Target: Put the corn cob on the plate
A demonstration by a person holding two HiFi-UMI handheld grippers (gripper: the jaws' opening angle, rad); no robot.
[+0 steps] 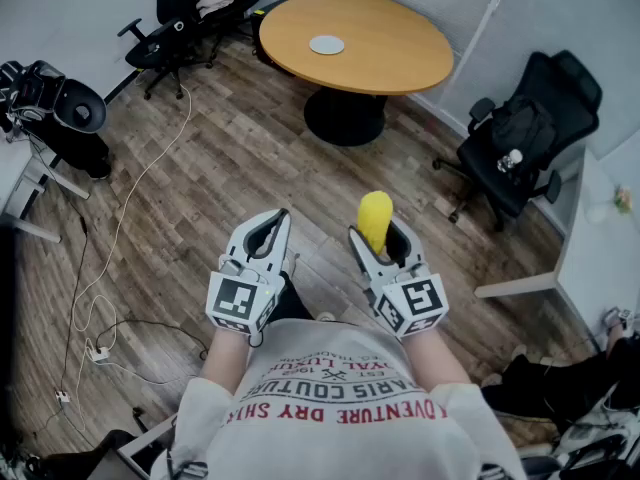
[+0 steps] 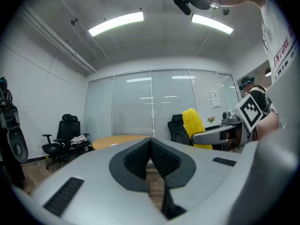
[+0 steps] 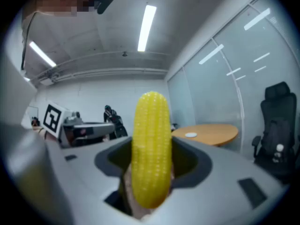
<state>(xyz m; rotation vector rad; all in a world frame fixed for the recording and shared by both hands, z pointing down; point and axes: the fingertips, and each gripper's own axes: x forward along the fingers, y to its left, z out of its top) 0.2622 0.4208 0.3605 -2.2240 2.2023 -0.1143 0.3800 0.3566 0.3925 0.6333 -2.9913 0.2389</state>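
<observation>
My right tongs clamp the corn cob upright. My left tongs are pressed together, empty. The plate lies well ahead on the far round surface.

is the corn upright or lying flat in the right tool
Upright: the corn cob stands on end between the right tool's jaws, tip pointing up past them.

We count one corn cob, one plate, one round desk, at least three office chairs, and two tongs: left tongs, right tongs.
</observation>
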